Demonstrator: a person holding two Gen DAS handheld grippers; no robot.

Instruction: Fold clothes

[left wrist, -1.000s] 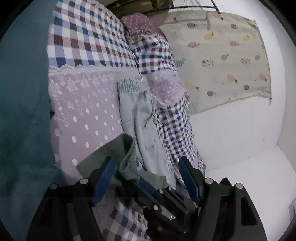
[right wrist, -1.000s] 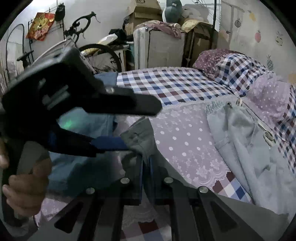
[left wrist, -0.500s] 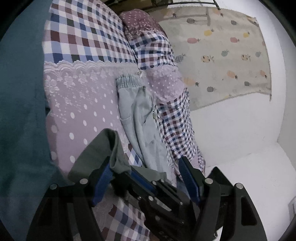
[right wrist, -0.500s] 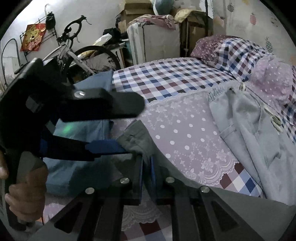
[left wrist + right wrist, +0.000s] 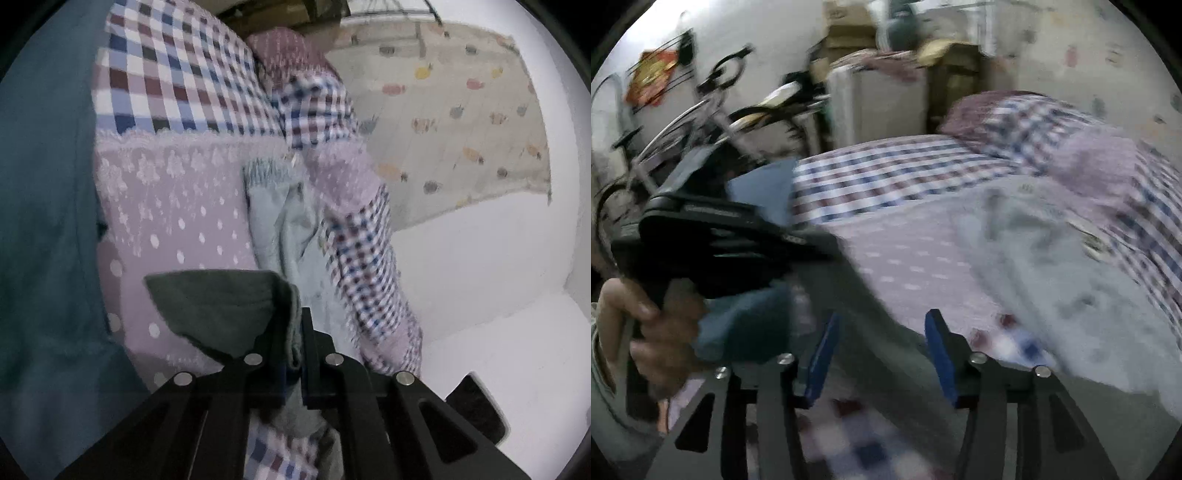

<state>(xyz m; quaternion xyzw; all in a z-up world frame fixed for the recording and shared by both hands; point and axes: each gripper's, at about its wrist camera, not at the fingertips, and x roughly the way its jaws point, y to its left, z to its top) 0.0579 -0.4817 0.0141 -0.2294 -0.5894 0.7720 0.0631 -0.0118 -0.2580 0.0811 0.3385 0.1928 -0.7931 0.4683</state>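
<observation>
Olive-green cloth fills the lower middle of the left wrist view: a corner of the dark green garment [image 5: 221, 299] is pinched between the closed fingers of the left gripper [image 5: 293, 354], its flap standing up over the lilac dotted bedspread [image 5: 177, 214]. Just beyond it a pale grey-blue garment [image 5: 284, 221] lies bunched along the checked pillows [image 5: 354, 229], and a teal cloth [image 5: 40, 221] covers the bed's left side. In the right wrist view, which is blurred, the right gripper [image 5: 882, 354] stands with its blue pads [image 5: 822, 354] wide apart and nothing clamped between them; green fabric seems to lie under and between the jaws, though the blur makes contact impossible to judge. To its left a hand [image 5: 646, 332] grips the handle of the other tool, and the pale garment spreads across the bed to the right. My reading is that the fold of the green garment is at a handover of grip: one edge is held by the left tool while the right is free. The next move probably calls for the right gripper to take a fresh edge so that both can carry the cloth over evenly.
</observation>
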